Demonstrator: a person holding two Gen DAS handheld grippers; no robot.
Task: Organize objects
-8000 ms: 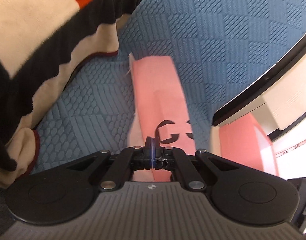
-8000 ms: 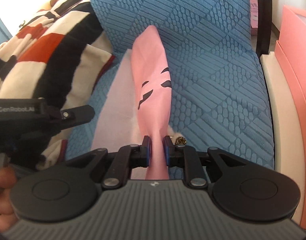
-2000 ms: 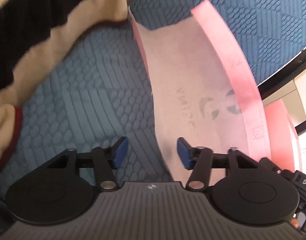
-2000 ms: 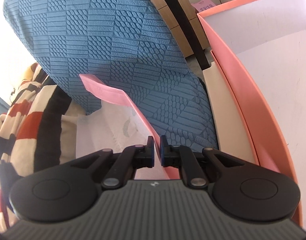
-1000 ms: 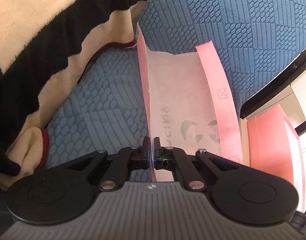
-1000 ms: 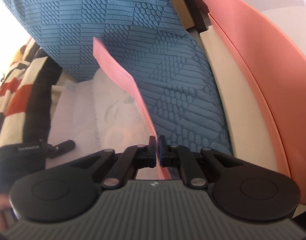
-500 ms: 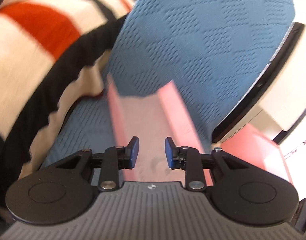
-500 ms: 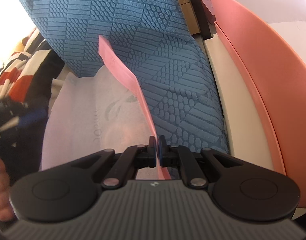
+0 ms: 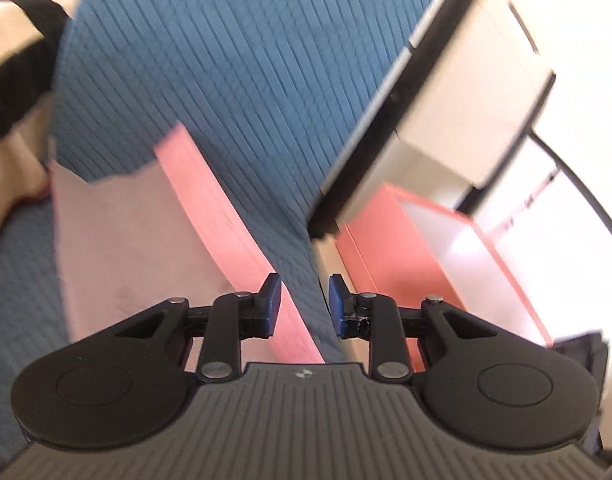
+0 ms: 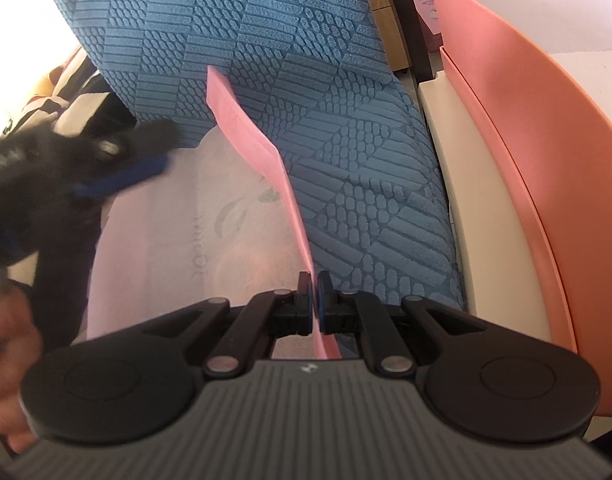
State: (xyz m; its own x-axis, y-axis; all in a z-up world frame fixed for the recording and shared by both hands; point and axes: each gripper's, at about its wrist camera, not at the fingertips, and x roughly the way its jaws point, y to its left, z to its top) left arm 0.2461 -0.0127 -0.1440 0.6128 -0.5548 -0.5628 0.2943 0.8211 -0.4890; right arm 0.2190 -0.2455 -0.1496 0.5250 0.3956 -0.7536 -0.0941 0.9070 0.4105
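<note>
Much of your left wrist view is smeared by motion, so the blue quilted cushion (image 9: 234, 64) reads only as stripes there, and the pink box (image 10: 545, 184) to the right of the cushion is cut off by the frame edge in both views. The pink bag (image 10: 174, 216) lies against the front of that cushion, pale and translucent, with a brighter pink band along its right edge and grey print that shows through too faintly to read. Your left gripper (image 10: 118, 176) is a dark blur in the right wrist view; its jaws have just been opening and stand apart with nothing between them. Your right gripper (image 10: 314, 280) is clamped on the bag's pink edge band.
</note>
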